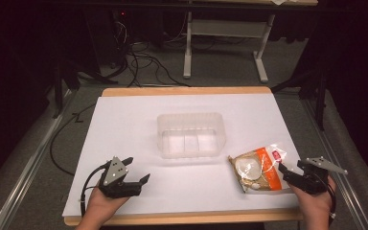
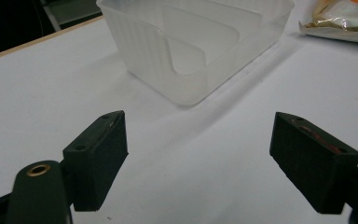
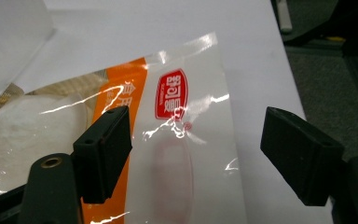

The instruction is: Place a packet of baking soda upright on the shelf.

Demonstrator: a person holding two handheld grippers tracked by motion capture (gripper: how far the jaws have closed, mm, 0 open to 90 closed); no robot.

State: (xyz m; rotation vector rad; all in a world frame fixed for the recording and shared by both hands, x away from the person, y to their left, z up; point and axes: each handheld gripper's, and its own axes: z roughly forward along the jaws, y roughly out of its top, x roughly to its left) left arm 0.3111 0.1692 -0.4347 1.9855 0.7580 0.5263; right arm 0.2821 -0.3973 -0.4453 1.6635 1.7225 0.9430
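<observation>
- Right tool [image 1: 287, 173], near the desk's front right corner: jaws spread wide and nothing pinched; in the right gripper view they stand to either side of the clear end of the bag [image 3: 186, 140], above the film rather than on it
- Left tool [image 1: 135, 173], front left: jaws also wide apart, holding nothing; it sits idle over bare white desk [image 1: 124, 124], pointed toward the tub [image 2: 200, 46]
- The bag [image 1: 258, 170] lies flat on the desk just ahead of the right tool, right of and slightly nearer than the tub, apart from it; a pale round cake shows through the wrapper, with an orange band and a red label
- The tub [image 1: 190, 135] – clear plastic, upright, nothing in it that I can see – stands mid-desk, farther back
- Step in hand, as I read it: the reach for the bag, grip not yet made
- Next move calls for dropping the jaws lower around the wrapper's end and closing on the film, not on the cake – thin slick plastic may slip or crumple – then lifting and carrying it left and back over the tub
</observation>
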